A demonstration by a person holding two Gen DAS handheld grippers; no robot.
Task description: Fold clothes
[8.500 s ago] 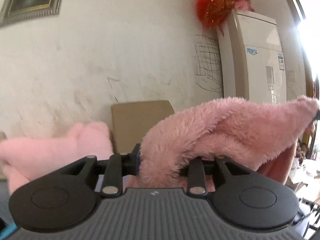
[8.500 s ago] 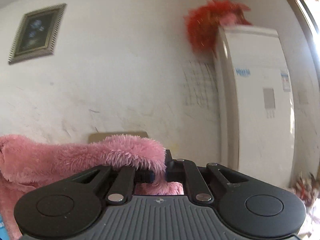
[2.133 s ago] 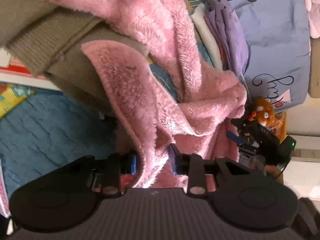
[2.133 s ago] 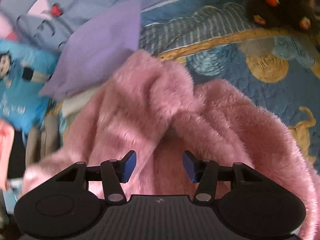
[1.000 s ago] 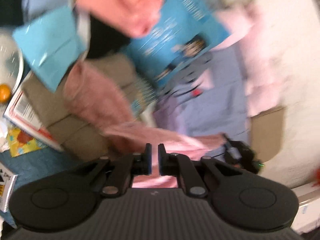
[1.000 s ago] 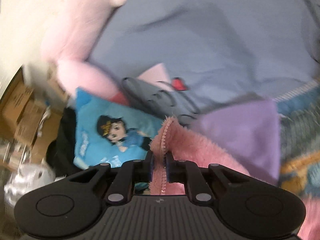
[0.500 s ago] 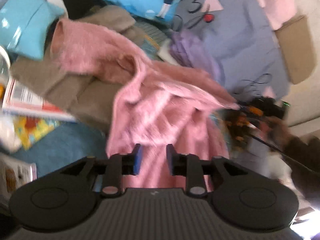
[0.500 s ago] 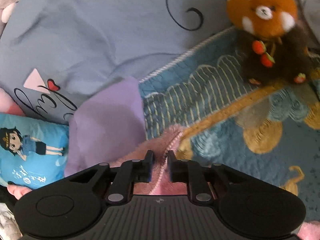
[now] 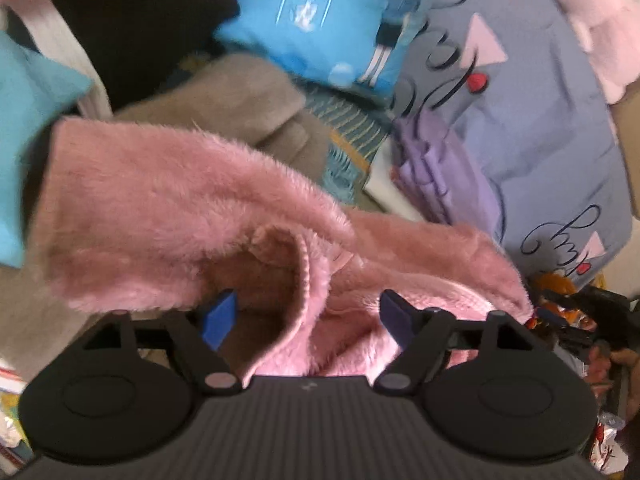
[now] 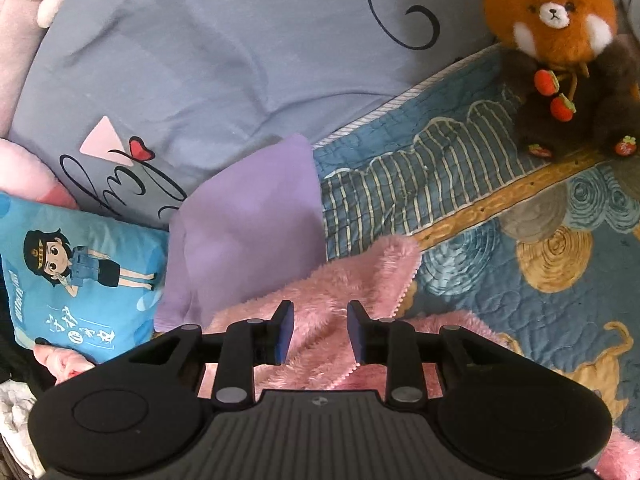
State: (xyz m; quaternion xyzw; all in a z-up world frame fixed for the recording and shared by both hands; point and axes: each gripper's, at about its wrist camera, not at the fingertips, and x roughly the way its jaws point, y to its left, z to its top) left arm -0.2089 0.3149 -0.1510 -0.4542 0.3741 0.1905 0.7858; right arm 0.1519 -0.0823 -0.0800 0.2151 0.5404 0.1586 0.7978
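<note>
Fingers [image 9: 218, 316] of both grippers just opening, pink fleece [image 9: 168, 216] between, unpinched. Release step under way; next needs regrasping an edge.

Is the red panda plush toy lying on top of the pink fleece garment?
No, the red panda plush toy sits on the blue quilt, apart from the pink fleece garment.
</note>
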